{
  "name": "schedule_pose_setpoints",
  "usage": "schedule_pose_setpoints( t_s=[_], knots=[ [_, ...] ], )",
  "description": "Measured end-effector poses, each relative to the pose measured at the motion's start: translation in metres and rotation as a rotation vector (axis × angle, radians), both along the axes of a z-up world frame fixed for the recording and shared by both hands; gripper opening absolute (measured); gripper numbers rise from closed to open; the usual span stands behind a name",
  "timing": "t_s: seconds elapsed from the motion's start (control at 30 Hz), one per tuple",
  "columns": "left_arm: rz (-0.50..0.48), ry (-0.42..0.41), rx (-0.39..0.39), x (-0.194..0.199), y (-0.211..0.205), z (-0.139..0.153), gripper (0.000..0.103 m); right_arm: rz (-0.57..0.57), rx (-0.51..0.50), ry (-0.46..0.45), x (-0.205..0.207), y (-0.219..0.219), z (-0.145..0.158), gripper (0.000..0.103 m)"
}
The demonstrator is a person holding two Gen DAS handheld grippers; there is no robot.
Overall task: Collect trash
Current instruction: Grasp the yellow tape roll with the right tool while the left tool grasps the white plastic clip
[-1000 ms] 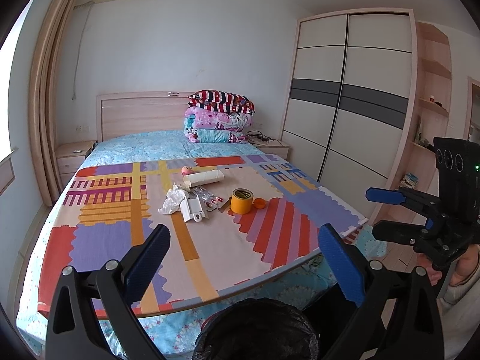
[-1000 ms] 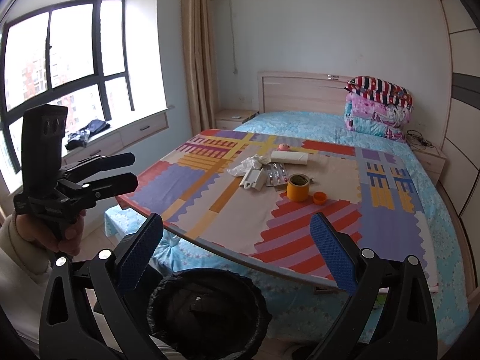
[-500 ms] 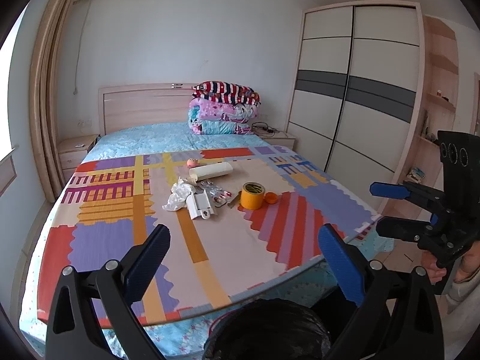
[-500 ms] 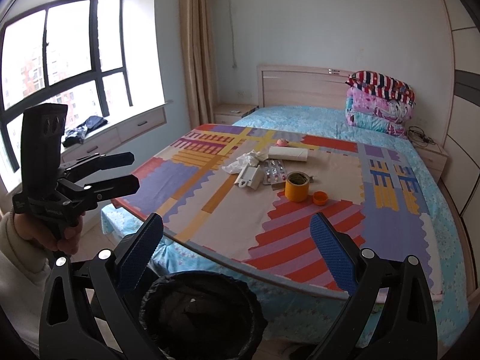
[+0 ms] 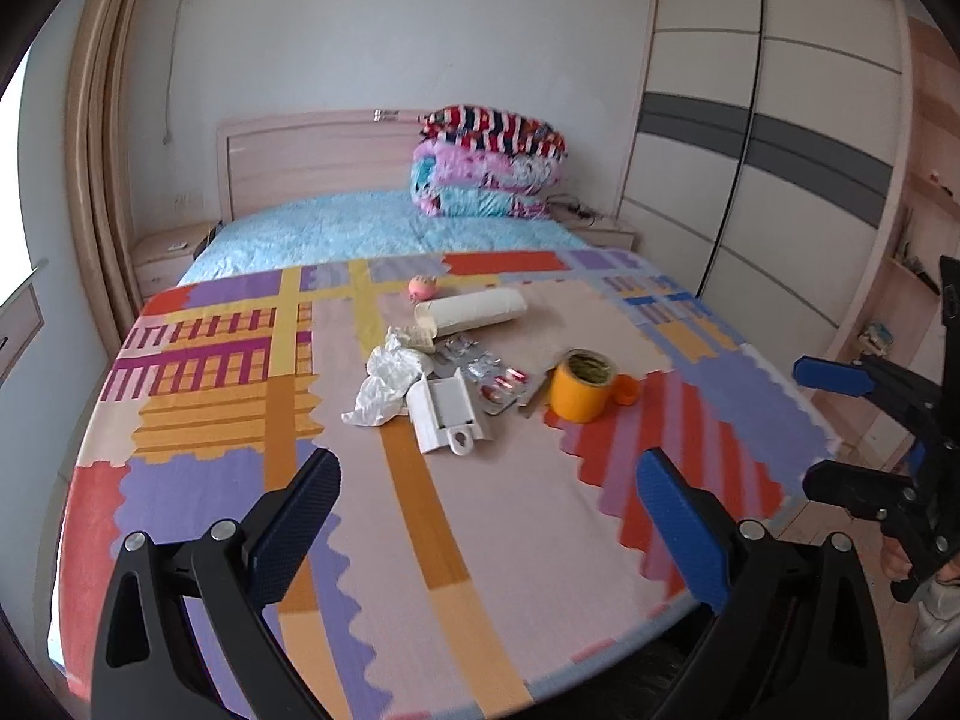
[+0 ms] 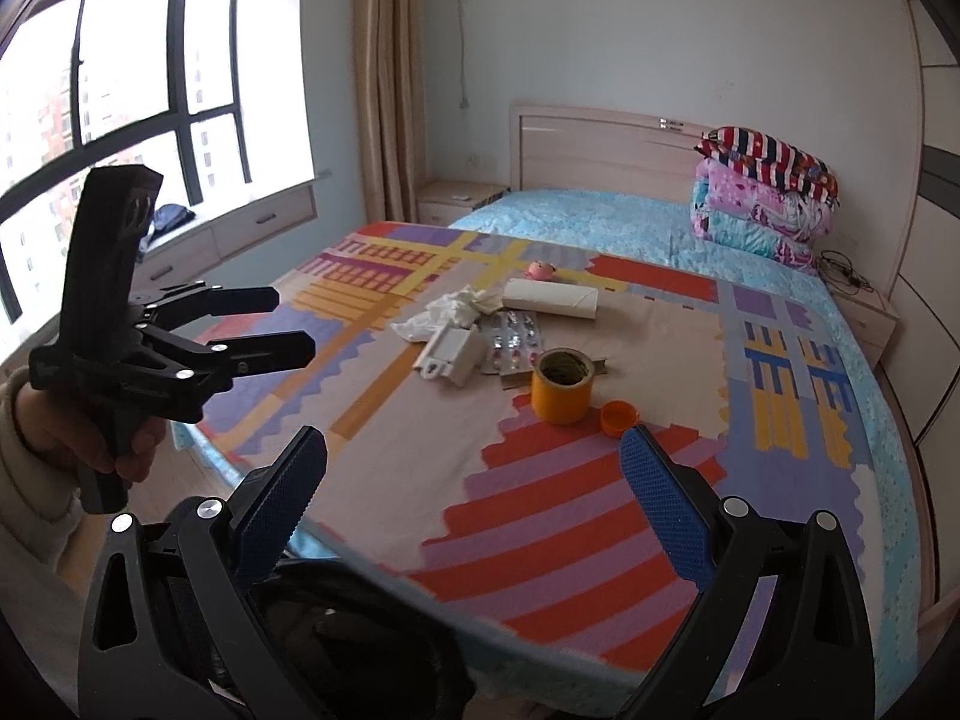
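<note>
Right wrist view is showing both grippers — left gripper (image 6: 273,327), right gripper (image 6: 474,480) — gaping wide and holding nothing, trash pile (image 6: 480,330) sitting untouched mid-bed, bin (image 6: 336,630) waiting below — collecting not started.

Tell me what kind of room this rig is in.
A home bedroom, almost certainly. A bed with a wooden headboard fills the view, folded quilts are stacked at its head, and a tall sliding-door wardrobe stands beside it. The trash lies on a colourful mat spread over the bed.
</note>
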State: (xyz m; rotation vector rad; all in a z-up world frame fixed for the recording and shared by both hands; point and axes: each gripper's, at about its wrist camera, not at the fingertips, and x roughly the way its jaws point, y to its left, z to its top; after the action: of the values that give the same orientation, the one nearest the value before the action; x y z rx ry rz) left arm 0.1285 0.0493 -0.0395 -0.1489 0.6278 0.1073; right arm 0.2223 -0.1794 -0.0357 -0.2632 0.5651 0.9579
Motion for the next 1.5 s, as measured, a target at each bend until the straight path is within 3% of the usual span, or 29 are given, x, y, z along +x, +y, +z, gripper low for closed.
schedule_pose_setpoints(
  t_s=[0.37,0.43,0.63,0.73,0.87,1.0,1.1,1.13,1.5],
  knots=[
    [0.04,0.105,-0.008,0.07,0.022,-0.037,0.094,-0.027,-0.066,0.042,0.066,0.033,-0.03,0.095],
    [0.063,0.125,-0.036,0.079,0.029,-0.044,0.088,-0.031,-0.082,0.041,0.073,0.041,-0.034,0.088],
    [0.066,0.163,-0.038,0.098,0.033,-0.057,0.079,-0.045,-0.096,0.057,0.092,0.057,-0.045,0.087],
    [0.061,0.179,-0.039,0.104,0.034,-0.062,0.075,-0.058,-0.104,0.068,0.1,0.063,-0.053,0.087],
    [0.071,0.194,-0.031,0.109,0.034,-0.066,0.069,-0.048,-0.12,0.083,0.107,0.072,-0.06,0.074],
    [0.095,0.227,-0.029,0.117,0.036,-0.076,0.056,-0.039,-0.13,0.089,0.112,0.083,-0.064,0.071],
    [0.086,0.221,-0.043,0.117,0.034,-0.076,0.05,-0.044,-0.142,0.105,0.114,0.086,-0.067,0.05],
    [0.087,0.222,-0.031,0.117,0.032,-0.075,0.049,-0.048,-0.14,0.107,0.115,0.086,-0.067,0.047],
    [0.083,0.195,-0.045,0.096,0.029,-0.065,0.046,-0.052,-0.116,0.111,0.102,0.077,-0.058,0.047]
  ],
)
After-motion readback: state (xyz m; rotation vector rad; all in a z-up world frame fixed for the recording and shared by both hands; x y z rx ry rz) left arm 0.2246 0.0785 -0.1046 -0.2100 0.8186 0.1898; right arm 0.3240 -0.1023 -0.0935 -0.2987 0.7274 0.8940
